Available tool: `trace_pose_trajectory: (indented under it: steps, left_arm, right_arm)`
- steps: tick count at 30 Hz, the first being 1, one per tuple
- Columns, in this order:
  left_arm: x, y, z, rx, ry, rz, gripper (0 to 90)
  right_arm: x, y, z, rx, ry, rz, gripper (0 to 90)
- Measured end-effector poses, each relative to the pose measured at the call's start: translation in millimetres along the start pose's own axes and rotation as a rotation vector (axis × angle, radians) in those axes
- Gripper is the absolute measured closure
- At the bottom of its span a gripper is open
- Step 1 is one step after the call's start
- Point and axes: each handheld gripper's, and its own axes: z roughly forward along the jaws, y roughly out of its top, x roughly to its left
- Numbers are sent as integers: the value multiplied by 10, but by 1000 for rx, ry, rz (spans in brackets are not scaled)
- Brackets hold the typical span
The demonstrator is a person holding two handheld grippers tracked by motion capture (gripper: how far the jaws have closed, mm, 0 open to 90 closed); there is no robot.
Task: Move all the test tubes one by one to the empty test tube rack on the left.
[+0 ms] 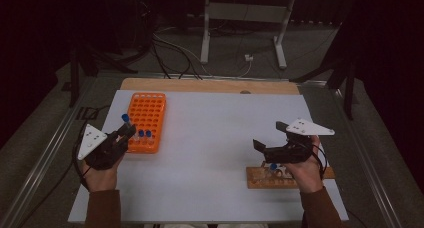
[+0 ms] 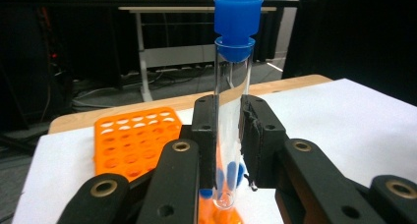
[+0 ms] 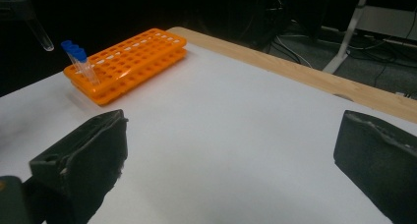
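Note:
My left gripper (image 1: 127, 131) hovers at the near left corner of the orange tube rack (image 1: 148, 119), shut on a clear test tube (image 1: 125, 120) with a blue cap. In the left gripper view the tube (image 2: 232, 106) stands upright between the jaws, above the rack (image 2: 132, 140). Two blue-capped tubes (image 1: 145, 134) stand in the rack's near row. My right gripper (image 1: 270, 136) is open and holds nothing, above a wooden rack (image 1: 265, 180) that carries a blue-capped tube (image 1: 273, 166). The right gripper view looks past my wide-open right gripper (image 3: 231, 160) to the orange rack (image 3: 133, 59) and its tubes (image 3: 77, 54).
A white sheet (image 1: 210, 138) covers the wooden table (image 1: 200, 84). The rounded bottom of the held tube (image 3: 40, 35) appears at the top left of the right gripper view. Cables and a metal table frame (image 1: 245, 18) lie on the floor beyond.

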Motion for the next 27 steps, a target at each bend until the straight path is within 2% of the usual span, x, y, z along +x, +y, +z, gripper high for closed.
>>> trace_pose_trajectory:
  steps: [5,12,16,27]
  left_arm:
    - [93,-59,-6,4,36,-17,783]
    - [181,-147,48,34,107,3,783]
    - [236,-219,89,44,146,-2,783]
    - [338,-404,231,70,196,-33,783]
  right_arm:
    - [-21,-25,-21,-5,0,10,0]
    - [-25,-38,-22,-9,2,17,0]
    - [-22,-41,-22,-13,5,14,0]
    - [-30,-58,-27,-17,9,20,0]
